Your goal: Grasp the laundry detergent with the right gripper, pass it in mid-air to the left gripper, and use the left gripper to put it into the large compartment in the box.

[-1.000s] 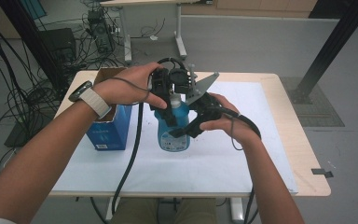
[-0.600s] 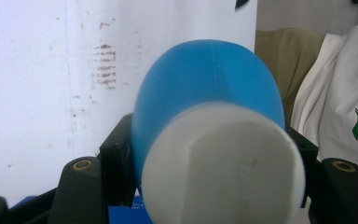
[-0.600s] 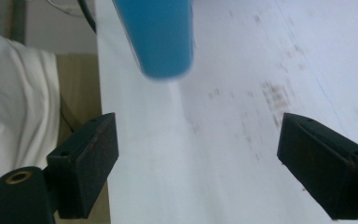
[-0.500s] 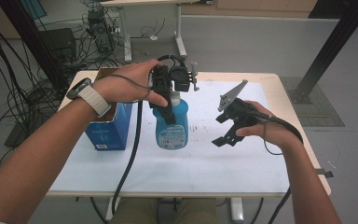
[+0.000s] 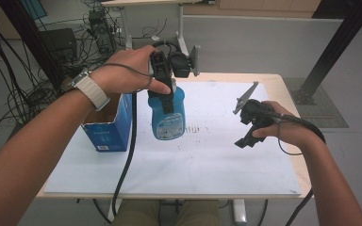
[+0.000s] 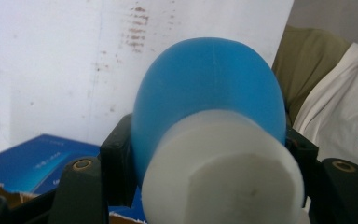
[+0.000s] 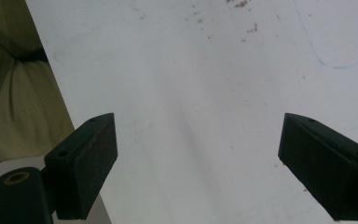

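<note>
The blue bottle (image 5: 168, 115) is held by its neck, just under the white cap (image 6: 223, 172), in the closed left tongs (image 5: 166, 96), near the surface's (image 5: 207, 165) far-left part, probably so it can be carried upright. Beside it, at the left edge, an open blue box (image 5: 108, 129) is seen; its contents cannot be told. The right tongs (image 5: 247, 136), wide open and empty, are held clear near the right edge.

High overview; claw cameras close above paper (image 5: 207, 155)
</note>
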Demonstrator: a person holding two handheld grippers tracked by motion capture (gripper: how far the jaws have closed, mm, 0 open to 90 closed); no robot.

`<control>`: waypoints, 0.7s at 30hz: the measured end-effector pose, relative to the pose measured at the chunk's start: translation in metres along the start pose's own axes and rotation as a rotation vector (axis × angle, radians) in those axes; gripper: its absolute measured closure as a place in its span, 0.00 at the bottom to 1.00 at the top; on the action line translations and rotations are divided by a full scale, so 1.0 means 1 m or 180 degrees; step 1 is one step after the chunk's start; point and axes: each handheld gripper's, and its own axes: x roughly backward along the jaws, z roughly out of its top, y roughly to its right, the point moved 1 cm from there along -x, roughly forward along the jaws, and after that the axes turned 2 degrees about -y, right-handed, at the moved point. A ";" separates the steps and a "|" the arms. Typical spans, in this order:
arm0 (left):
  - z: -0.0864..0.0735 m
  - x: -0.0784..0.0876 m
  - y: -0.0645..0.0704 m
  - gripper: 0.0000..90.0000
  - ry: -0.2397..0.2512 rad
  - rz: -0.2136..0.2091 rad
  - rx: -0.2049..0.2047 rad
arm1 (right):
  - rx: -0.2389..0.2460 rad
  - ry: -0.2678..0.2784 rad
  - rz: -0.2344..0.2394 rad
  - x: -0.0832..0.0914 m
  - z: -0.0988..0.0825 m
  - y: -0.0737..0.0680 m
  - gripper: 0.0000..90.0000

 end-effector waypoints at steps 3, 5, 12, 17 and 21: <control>-0.001 0.002 -0.004 0.42 -0.0026 0.0006 0.0159 | -0.0023 -0.0044 -0.0053 0.004 -0.002 0.003 0.13; -0.002 0.004 -0.007 0.42 -0.0022 0.0015 0.0275 | -0.0030 -0.0058 -0.0065 0.005 -0.003 0.004 0.13; -0.004 0.008 -0.022 0.42 -0.0048 -0.0006 0.0697 | -0.0050 -0.0183 -0.0110 0.004 -0.005 0.009 0.13; -0.003 0.011 -0.031 0.42 -0.0080 0.0028 0.0923 | -0.0073 -0.0220 -0.0104 0.002 -0.008 0.012 0.13; -0.002 0.015 -0.037 0.42 -0.0133 0.0030 0.1132 | -0.0068 -0.0224 -0.0110 0.002 -0.008 0.013 0.13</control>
